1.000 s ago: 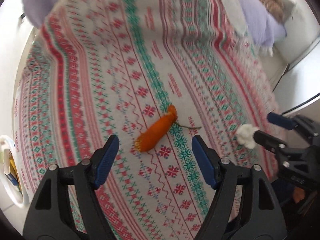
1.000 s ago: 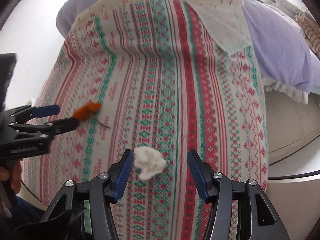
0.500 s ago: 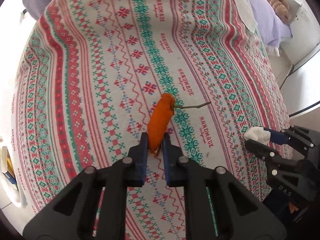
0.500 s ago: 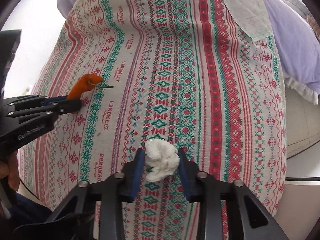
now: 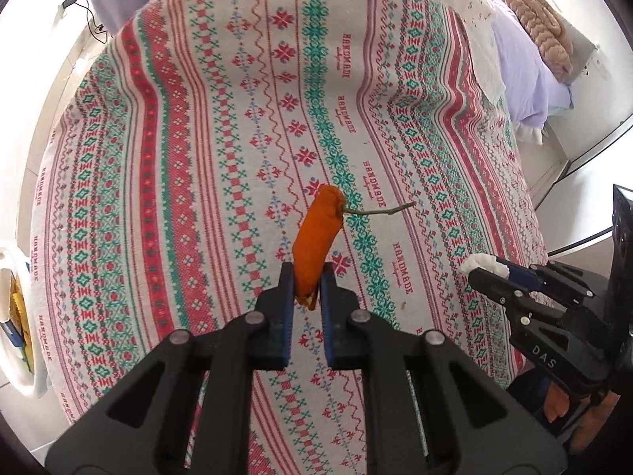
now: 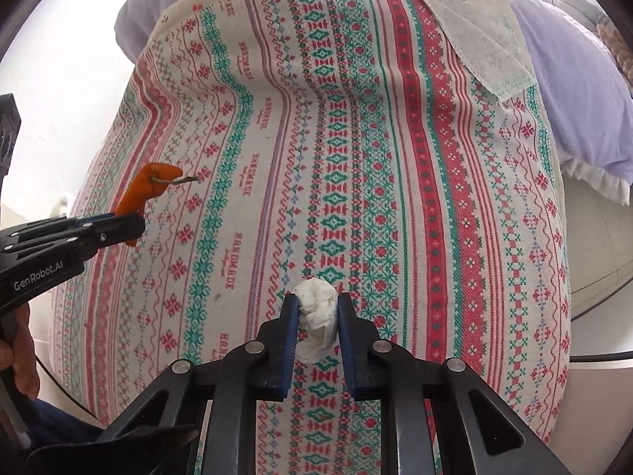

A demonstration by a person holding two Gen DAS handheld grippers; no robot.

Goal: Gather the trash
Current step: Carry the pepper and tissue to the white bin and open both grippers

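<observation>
My left gripper (image 5: pixel 307 277) is shut on an orange pepper (image 5: pixel 317 237) with a thin dry stem, held above the patterned tablecloth (image 5: pixel 198 158). The pepper (image 6: pixel 147 192) and left gripper (image 6: pixel 134 223) also show at the left of the right wrist view. My right gripper (image 6: pixel 316 304) is shut on a crumpled white tissue (image 6: pixel 317 316), lifted above the tablecloth (image 6: pixel 395 158). The tissue (image 5: pixel 482 264) and right gripper (image 5: pixel 488 271) show at the right of the left wrist view.
A white bag or bin (image 5: pixel 16 316) with items inside hangs off the table's left edge. A bed with a lilac cover (image 6: pixel 585 91) lies to the right. A white cloth (image 6: pixel 486 51) lies at the table's far right corner. A cable (image 5: pixel 89 16) runs on the floor.
Both grippers closed, the left on the pepper and the right on the tissue, and then lifted them off the tablecloth.
</observation>
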